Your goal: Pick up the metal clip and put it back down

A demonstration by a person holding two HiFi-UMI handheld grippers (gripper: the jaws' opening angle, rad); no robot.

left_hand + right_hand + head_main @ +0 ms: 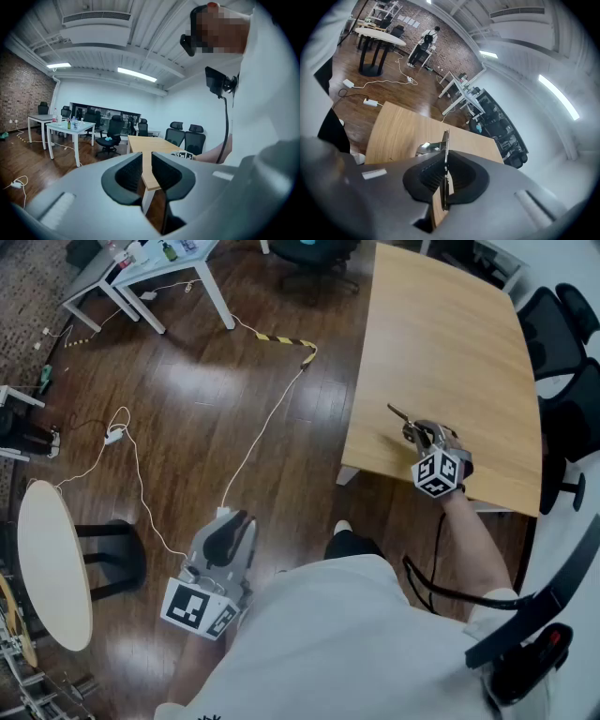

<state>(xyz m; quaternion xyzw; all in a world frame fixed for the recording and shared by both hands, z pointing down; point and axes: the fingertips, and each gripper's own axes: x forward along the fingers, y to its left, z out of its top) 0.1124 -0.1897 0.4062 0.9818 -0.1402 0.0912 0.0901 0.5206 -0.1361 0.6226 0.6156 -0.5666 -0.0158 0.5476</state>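
Note:
The metal clip (409, 425) is a shiny spring clip with a thin flat handle. My right gripper (427, 439) is shut on it, just above the near part of the wooden table (450, 343). In the right gripper view the clip's flat blade (446, 143) stands on edge between the pads, and its rounded body sticks out ahead of my right gripper (445, 177). My left gripper (231, 529) hangs low at the person's side over the floor, away from the table. In its own view the left gripper (146, 171) has a narrow gap between its jaws with nothing in it.
A white cable (267, 423) runs across the dark wood floor to a plug near my left gripper. A round table (52, 563) and a black stool (111, 554) stand at the left. White desks (159, 263) are at the far left and black office chairs (572, 362) to the right of the wooden table.

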